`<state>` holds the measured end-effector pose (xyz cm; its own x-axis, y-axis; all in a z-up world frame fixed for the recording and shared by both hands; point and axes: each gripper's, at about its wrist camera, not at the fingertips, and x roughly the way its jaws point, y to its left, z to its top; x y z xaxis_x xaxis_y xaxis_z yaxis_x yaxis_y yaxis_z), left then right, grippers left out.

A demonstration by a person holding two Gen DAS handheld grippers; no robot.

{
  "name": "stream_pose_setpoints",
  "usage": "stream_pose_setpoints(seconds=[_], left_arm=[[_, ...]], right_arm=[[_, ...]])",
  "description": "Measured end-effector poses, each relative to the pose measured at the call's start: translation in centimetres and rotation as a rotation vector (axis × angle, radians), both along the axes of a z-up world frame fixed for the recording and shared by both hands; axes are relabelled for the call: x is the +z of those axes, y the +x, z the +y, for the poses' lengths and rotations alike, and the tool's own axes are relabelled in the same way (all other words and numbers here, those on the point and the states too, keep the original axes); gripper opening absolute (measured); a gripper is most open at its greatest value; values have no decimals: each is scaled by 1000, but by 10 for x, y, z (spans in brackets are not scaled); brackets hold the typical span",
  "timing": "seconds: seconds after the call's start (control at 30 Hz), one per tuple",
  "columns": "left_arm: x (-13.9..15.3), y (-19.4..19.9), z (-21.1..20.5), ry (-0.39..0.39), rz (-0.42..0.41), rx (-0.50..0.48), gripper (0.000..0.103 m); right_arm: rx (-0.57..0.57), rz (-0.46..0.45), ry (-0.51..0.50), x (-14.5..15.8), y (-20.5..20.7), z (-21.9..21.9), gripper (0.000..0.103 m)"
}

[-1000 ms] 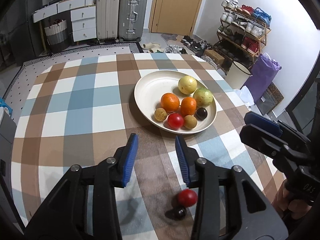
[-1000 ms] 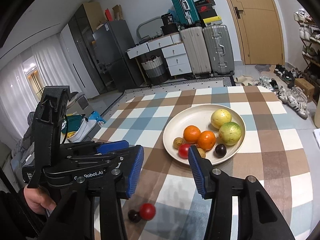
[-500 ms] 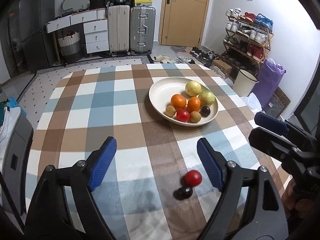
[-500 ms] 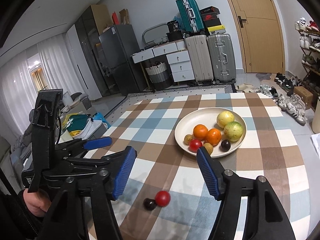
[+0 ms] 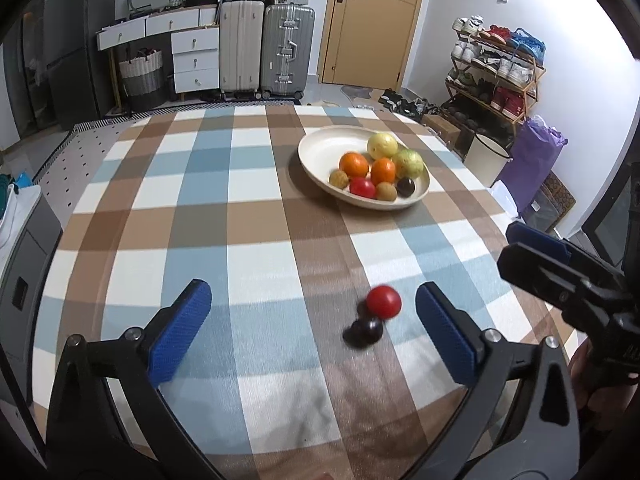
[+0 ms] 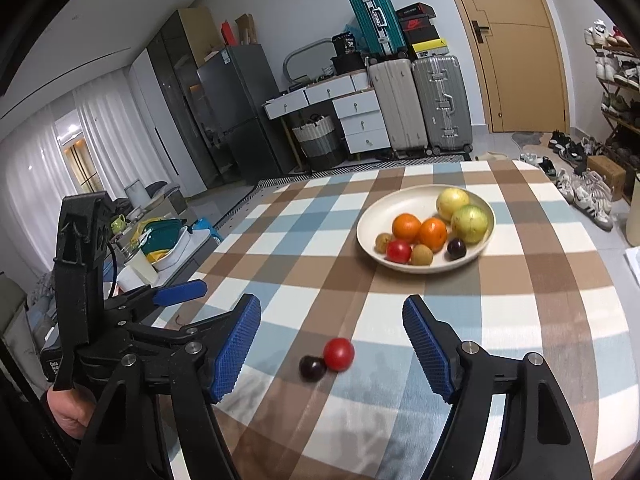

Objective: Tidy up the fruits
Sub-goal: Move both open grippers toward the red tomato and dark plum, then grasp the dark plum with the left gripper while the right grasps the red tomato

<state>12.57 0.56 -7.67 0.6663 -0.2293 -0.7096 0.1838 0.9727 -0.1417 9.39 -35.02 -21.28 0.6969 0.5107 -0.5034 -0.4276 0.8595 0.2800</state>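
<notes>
A small red fruit (image 5: 383,301) and a dark round fruit (image 5: 366,331) lie touching on the checked tablecloth, also seen as the red fruit (image 6: 338,354) and dark fruit (image 6: 312,367) in the right wrist view. A cream plate (image 5: 320,148) further back holds two oranges, yellow and green fruits and several small ones. My left gripper (image 5: 312,332) hangs above the cloth, its jaws opening wide, with both loose fruits lying untouched in the gap near the right finger. My right gripper (image 6: 331,342) is also opening, with the two fruits lying on the cloth just below its gap, untouched.
The table's far edge faces suitcases (image 5: 264,48), white drawers and a door. A shoe rack (image 5: 496,76) and a purple bag (image 5: 532,160) stand off the right side. A low stand with bowls (image 6: 160,240) sits left of the table. A hand (image 6: 68,412) grips the left tool.
Both grippers drew back from the plate toward the near side of the table while their jaws spread apart. The two loose fruits now show fully between the fingers.
</notes>
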Motion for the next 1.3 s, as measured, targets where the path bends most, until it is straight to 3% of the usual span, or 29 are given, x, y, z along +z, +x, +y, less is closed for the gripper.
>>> stream_pose_setpoints(seconds=[0.43,0.83,1.03,1.1,1.23,1.3], left_arm=[[-55,3,-13,43,100,-38,102],[-74,24,-32,57,134,-96,101],[-79,32,-38,40,148,-137,76],[-78,31,-39,34,139,-141,62],[-77,31,-41,5,147,-188,45],[-77,29,-44,-15,154,-223,24]], right_arm=[[-3,58,-12,-34,-13,2,75],[-11,104,-12,-51,1,-4,75],[-13,123,-9,-56,8,-5,75],[-14,128,-9,-57,10,-5,75],[-12,131,-10,-58,11,-5,75],[-13,133,-6,-58,12,-6,75]])
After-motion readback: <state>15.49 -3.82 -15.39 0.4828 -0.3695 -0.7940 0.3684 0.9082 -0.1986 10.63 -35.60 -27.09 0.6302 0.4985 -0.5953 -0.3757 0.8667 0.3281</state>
